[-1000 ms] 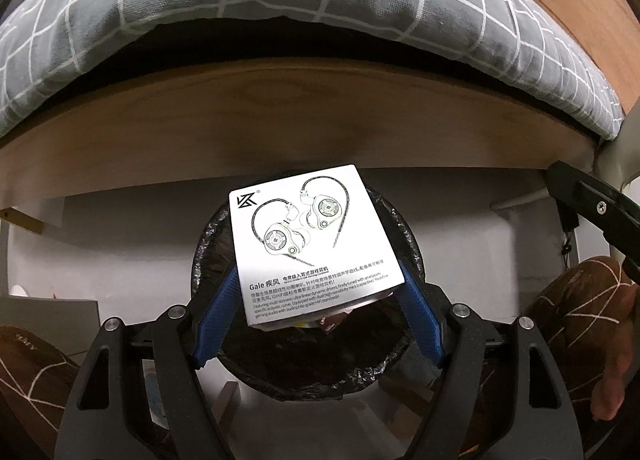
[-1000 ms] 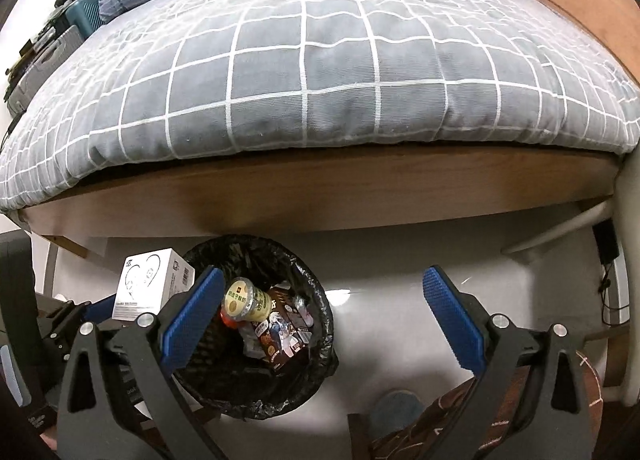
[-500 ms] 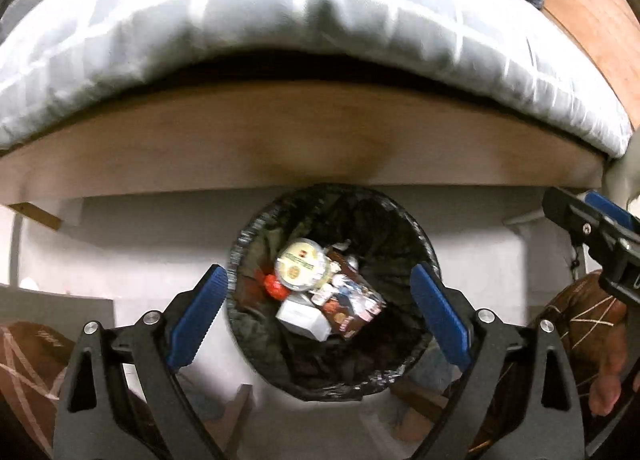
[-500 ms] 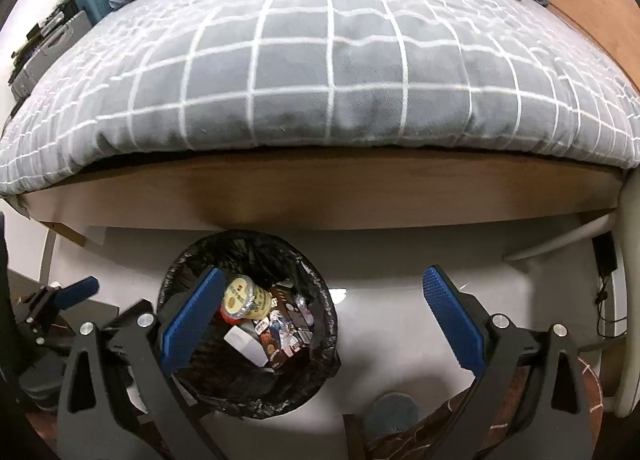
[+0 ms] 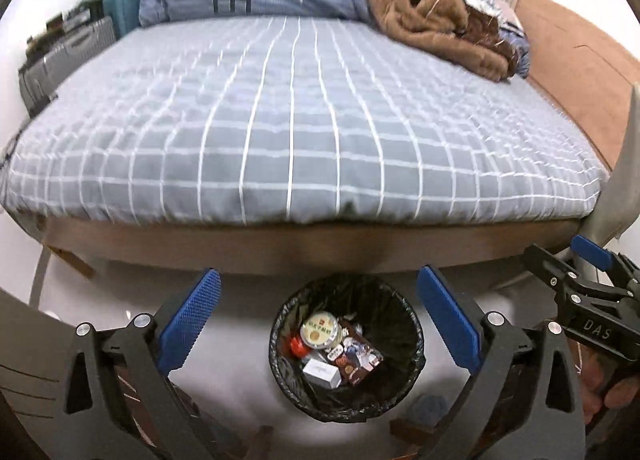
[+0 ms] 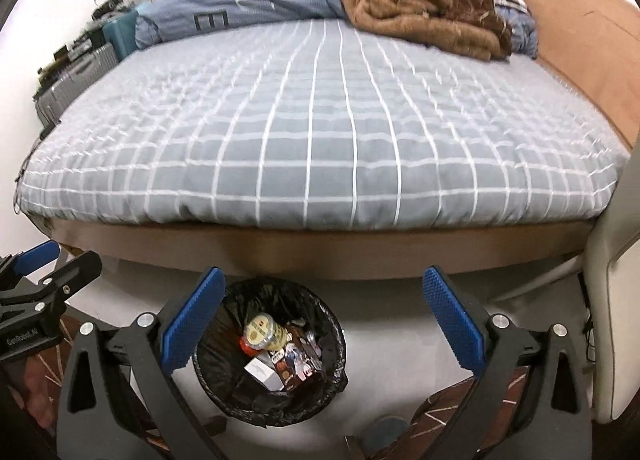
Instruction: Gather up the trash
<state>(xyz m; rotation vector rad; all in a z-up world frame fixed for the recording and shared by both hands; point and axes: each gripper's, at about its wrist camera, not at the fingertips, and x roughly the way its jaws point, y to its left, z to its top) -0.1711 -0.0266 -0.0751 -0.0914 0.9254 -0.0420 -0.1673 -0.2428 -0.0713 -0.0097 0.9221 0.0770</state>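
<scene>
Left gripper (image 5: pixel 316 326) spread, empty, directly above bin (image 5: pixel 416 344); right gripper (image 6: pixel 324 324) spread, empty, offset rightward. White box (image 5: pixel 322 372) lay inside bin among trash. Bed (image 5: pixel 304 132) beyond, bare of trash.

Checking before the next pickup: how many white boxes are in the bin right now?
1. A white box lies near the middle of the black-lined bin, below the round yellow-lidded cup and left of the printed wrappers. More could be buried underneath.

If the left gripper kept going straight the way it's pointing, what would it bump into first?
Probably the bed. The left gripper is open and empty, and its camera's centre falls on the grey checked bedspread. The trash bin sits lower in view, so it would likely pass above it, though depth is unclear.
</scene>
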